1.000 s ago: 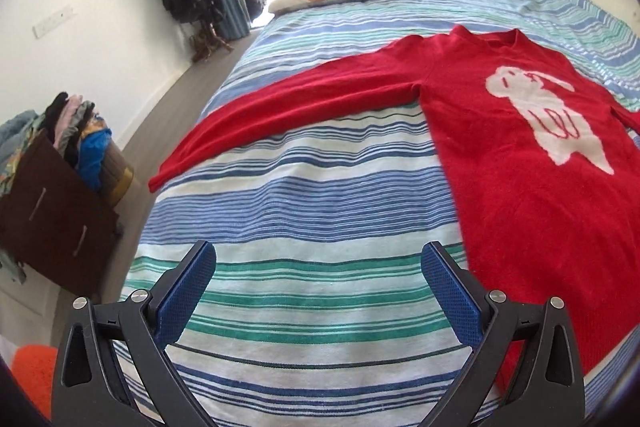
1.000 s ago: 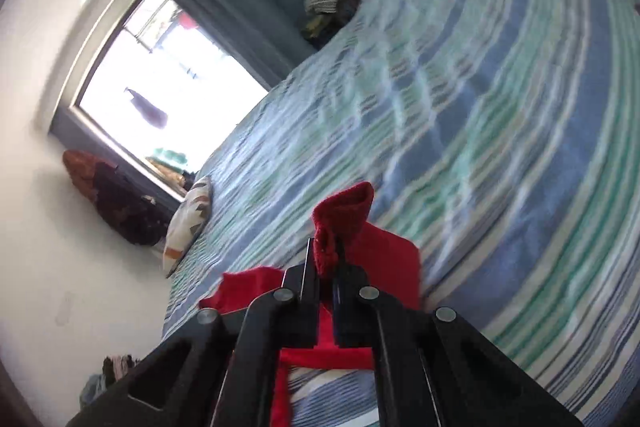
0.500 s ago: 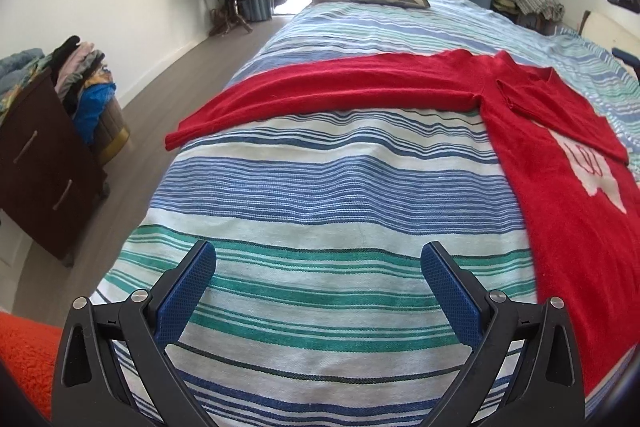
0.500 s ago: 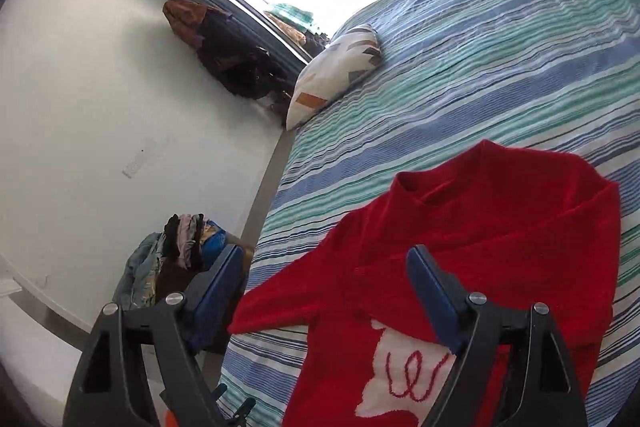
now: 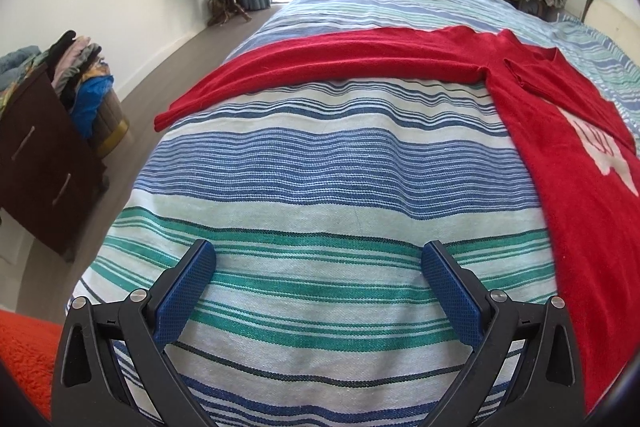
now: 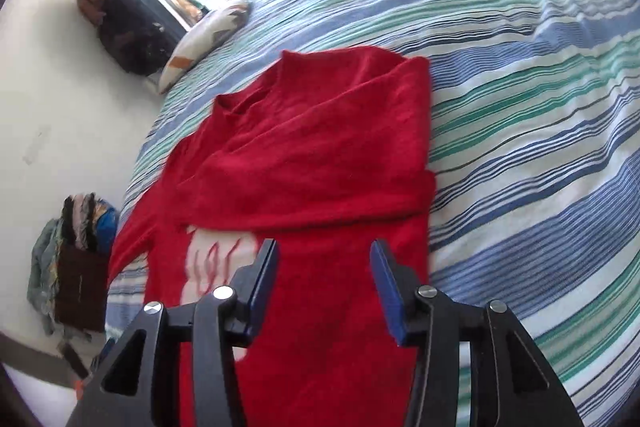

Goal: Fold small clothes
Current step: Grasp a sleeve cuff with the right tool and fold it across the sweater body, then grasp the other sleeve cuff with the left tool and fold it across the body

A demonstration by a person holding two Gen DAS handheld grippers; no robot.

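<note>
Your left hand-held gripper [image 5: 318,277], spread and empty, is nearer: the sweater's [image 5: 568,155] unfolded sleeve [image 5: 320,61] stretches from ten to one o'clock across the bed [image 5: 320,187].

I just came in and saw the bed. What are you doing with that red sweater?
A person with a gripper in each hand is folding the red sweater on the striped bed. One sleeve is already folded across its chest; the other sleeve lies stretched out. The right gripper hangs over the sweater, jaws just closing partway with nothing between them. The left gripper is open above bare bedspread.
</note>
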